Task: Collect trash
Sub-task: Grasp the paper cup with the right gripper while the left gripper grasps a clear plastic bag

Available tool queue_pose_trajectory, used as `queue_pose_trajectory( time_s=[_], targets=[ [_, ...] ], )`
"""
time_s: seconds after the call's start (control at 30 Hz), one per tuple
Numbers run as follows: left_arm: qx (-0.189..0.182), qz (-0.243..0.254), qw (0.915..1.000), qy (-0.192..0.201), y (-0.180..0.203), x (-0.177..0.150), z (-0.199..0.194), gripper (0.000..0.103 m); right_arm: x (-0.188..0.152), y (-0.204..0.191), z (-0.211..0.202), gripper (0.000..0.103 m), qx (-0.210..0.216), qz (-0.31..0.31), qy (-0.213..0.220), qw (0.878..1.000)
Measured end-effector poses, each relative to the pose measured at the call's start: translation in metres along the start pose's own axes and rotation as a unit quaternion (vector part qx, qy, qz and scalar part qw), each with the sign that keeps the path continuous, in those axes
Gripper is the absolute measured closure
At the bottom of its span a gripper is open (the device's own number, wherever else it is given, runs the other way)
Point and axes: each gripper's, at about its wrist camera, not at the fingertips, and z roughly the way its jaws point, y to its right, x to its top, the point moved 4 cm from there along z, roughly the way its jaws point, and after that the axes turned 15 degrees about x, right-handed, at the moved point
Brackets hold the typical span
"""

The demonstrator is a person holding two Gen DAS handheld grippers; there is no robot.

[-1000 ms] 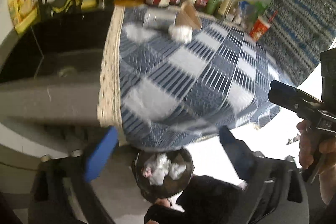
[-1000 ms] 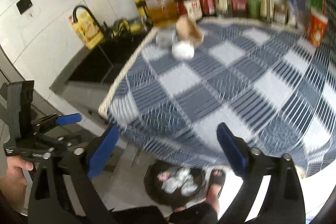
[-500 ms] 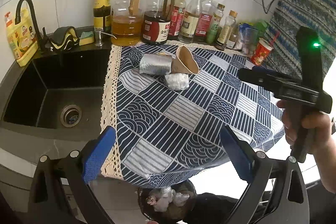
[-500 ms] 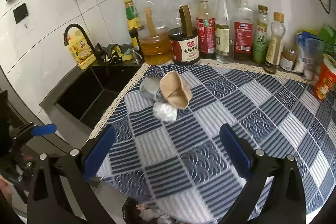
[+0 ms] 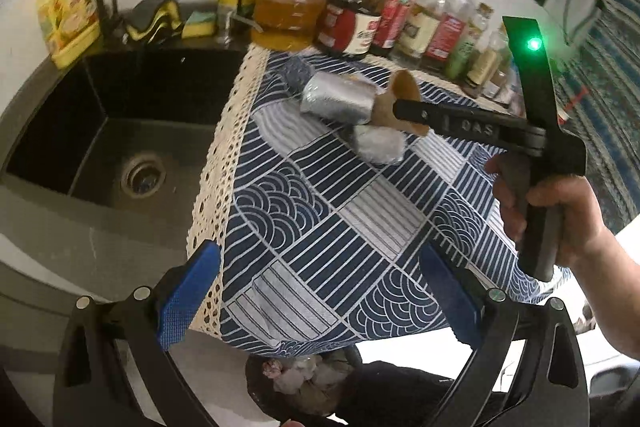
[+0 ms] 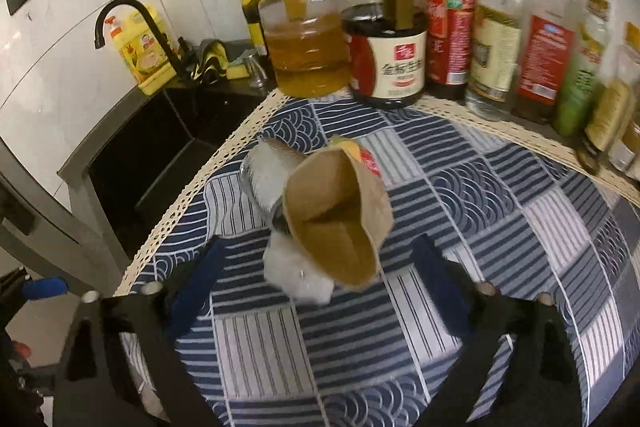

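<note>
1. I count three pieces of trash bunched together on the blue patterned cloth of the surface (image 6: 500,227): one brown paper bag (image 6: 340,219), one silver foil packet (image 6: 266,175) and one white crumpled wad (image 6: 296,273).
2. One dark bin (image 5: 296,383) sits on the floor below the surface's near edge, with crumpled scraps in it.
3. One black sink (image 5: 120,131) lies left of the cloth; a row of bottles (image 6: 496,27) lines the wall behind, too blurred for me to count exactly.
4. My right claw (image 6: 316,291) hangs just before the pile, jaws closing. The white wad and the bag's open mouth sit between its blue pads (image 6: 192,287); neither pad touches them, so nothing is grasped.
5. From the left wrist view, that right claw (image 5: 400,109) reaches across in front of the brown paper bag (image 5: 402,95), above the white crumpled wad (image 5: 380,145).
6. My left claw (image 5: 316,299) is released and empty, over the near edge of the cloth, well apart from the pile.
</note>
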Motion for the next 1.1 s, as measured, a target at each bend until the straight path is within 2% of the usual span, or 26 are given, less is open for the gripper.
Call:
queue_pose_trajectory(
  time_s=[0.1, 0.2, 0.3, 0.37, 0.4, 0.7, 1.1],
  targets=[
    [0.001, -0.011, 0.9999, -0.008, -0.001, -0.001, 0.005, 0.006, 0.003, 0.005, 0.008, 0.024, 0.01, 0.003, -0.009, 1.0],
    [0.005, -0.017, 0.9997, -0.016, -0.001, -0.001, 0.011, 0.006, 0.003, 0.008, 0.014, 0.025, 0.013, 0.001, -0.015, 1.0],
    [0.006, -0.018, 0.9996, -0.023, 0.0, -0.001, 0.017, 0.006, 0.003, 0.011, 0.02, 0.041, 0.01, 0.001, -0.024, 1.0],
    [0.006, -0.018, 0.9995, -0.025, 0.001, 0.001, 0.019, 0.006, 0.004, 0.013, 0.02, 0.044, 0.009, 0.005, -0.024, 1.0],
    [0.004, -0.018, 0.9995, -0.026, 0.001, 0.002, 0.02, 0.006, 0.004, 0.014, 0.021, 0.048, 0.008, 0.004, -0.025, 1.0],
    [-0.004, -0.004, 0.9995, -0.032, 0.015, 0.015, 0.032, 0.006, 0.005, 0.015, 0.007, 0.052, 0.013, 0.004, -0.01, 1.0],
    [-0.032, 0.013, 0.9988, -0.035, 0.054, 0.053, 0.067, 0.007, -0.009, 0.035, -0.054, 0.052, 0.011, 0.031, 0.029, 0.999]
  ],
)
